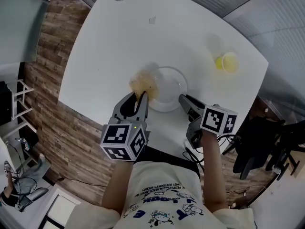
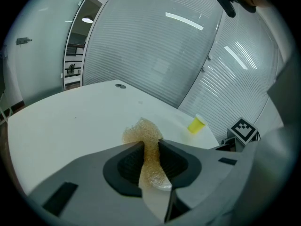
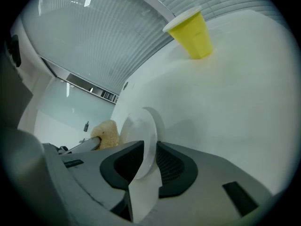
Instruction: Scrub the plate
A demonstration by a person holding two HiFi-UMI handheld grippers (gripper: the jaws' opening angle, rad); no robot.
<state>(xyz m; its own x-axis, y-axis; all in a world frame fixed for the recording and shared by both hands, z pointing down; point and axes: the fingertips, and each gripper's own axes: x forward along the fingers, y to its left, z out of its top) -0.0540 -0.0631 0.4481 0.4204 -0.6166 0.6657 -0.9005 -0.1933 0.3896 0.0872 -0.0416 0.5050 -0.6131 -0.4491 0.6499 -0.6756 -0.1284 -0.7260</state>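
sponge on the rim, plate pinned: scrubbing in hand

the plate [image 1: 174,82] sits on the white table [image 1: 119,42] just ahead of the person, with a yellow cup [image 1: 228,62] well apart at its 2 o'clock. the left gripper [image 1: 141,97] has its jaws closed part-way on a tan sponge [image 1: 143,84], squeezing it thin at the waist, and the sponge's free end lies on the plate's rim at about 10 o'clock. the right gripper [image 3: 149,149] has its jaws closed on the rim of the plate [image 3: 141,131] at about 4 o'clock, steadying it.

judged from this, the scrub itself is the step in hand. the next move calls for sweeping the sponge across the plate's face while the right grip keeps it from sliding.

hard to tell: any dirt on the pale plate, whether the plate lies flat or is tipped up a little, and how firmly the sponge presses. the left gripper view shows the sponge [image 2: 143,133] but hardly any plate.
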